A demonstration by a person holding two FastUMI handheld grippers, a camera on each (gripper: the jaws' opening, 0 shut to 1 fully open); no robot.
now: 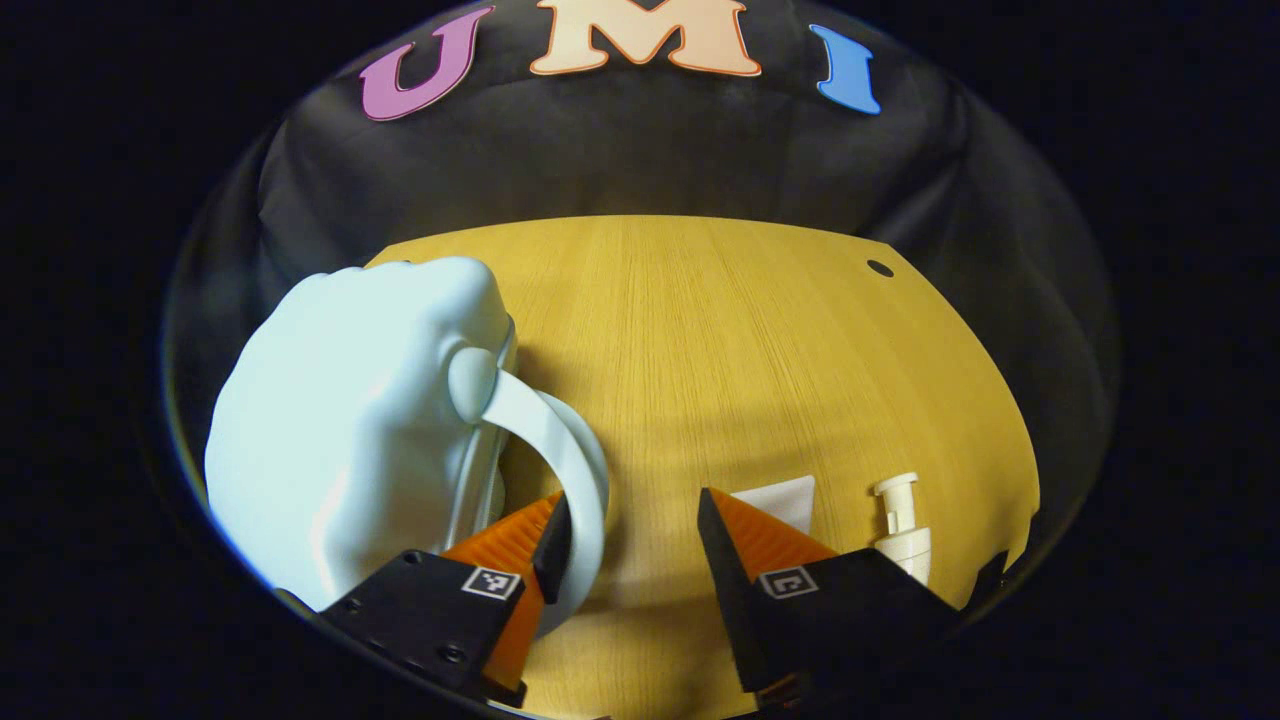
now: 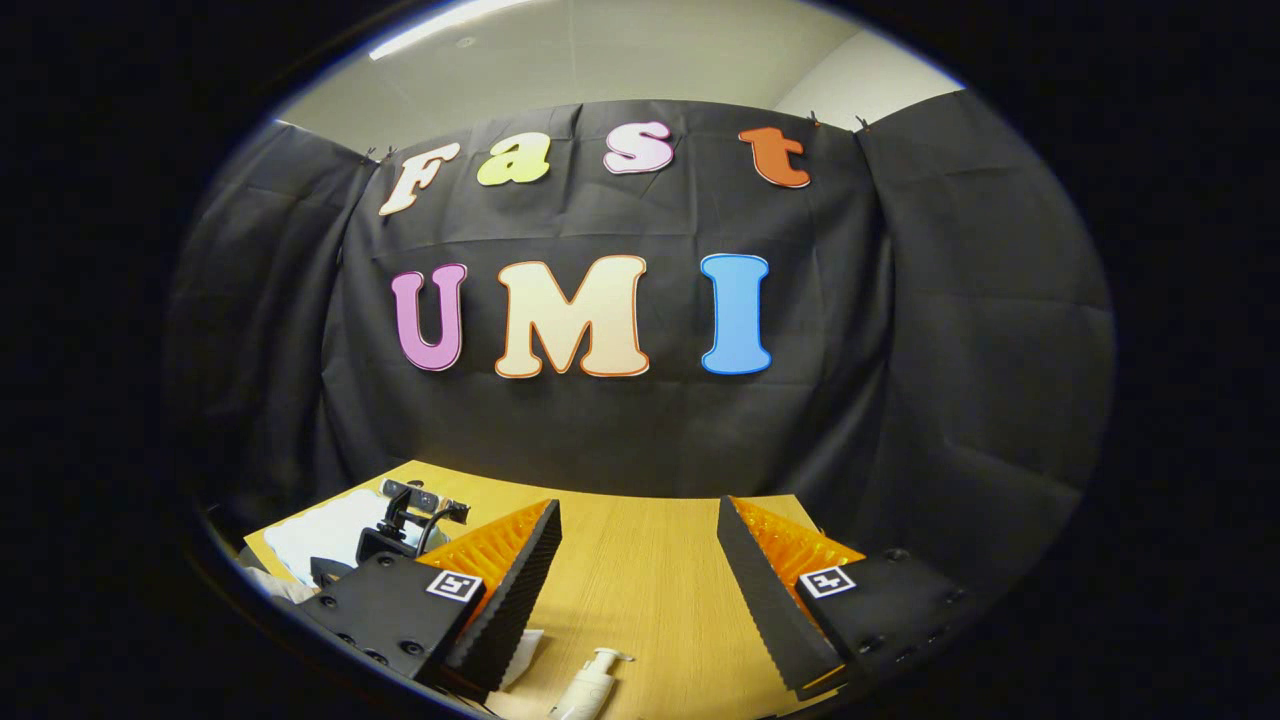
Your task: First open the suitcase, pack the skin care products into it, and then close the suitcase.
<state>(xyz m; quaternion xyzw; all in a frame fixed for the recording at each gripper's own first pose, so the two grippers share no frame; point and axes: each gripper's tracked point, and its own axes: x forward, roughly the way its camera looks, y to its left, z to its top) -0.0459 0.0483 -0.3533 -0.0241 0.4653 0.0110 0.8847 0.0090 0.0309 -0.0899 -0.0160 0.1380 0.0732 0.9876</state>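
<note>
A pale blue suitcase (image 1: 350, 430) lies shut on the left of the wooden table (image 1: 750, 330). Its curved handle (image 1: 575, 455) arches toward me. My left gripper (image 1: 632, 498) is open, and its left finger sits right against that handle, with nothing pressed between the fingers. A white tube (image 1: 785, 500) and a white pump bottle (image 1: 903, 530) lie just past its right finger. In the right gripper view my right gripper (image 2: 638, 503) is open and raised over the table (image 2: 640, 600). The pump bottle (image 2: 590, 680) and a corner of the tube (image 2: 525, 645) lie below it.
The right gripper view shows the other gripper's black body (image 2: 400, 525) over the pale suitcase (image 2: 320, 535) at the far left. A small round hole (image 1: 880, 268) marks the table's far right corner. Black cloth walls close off the back and sides.
</note>
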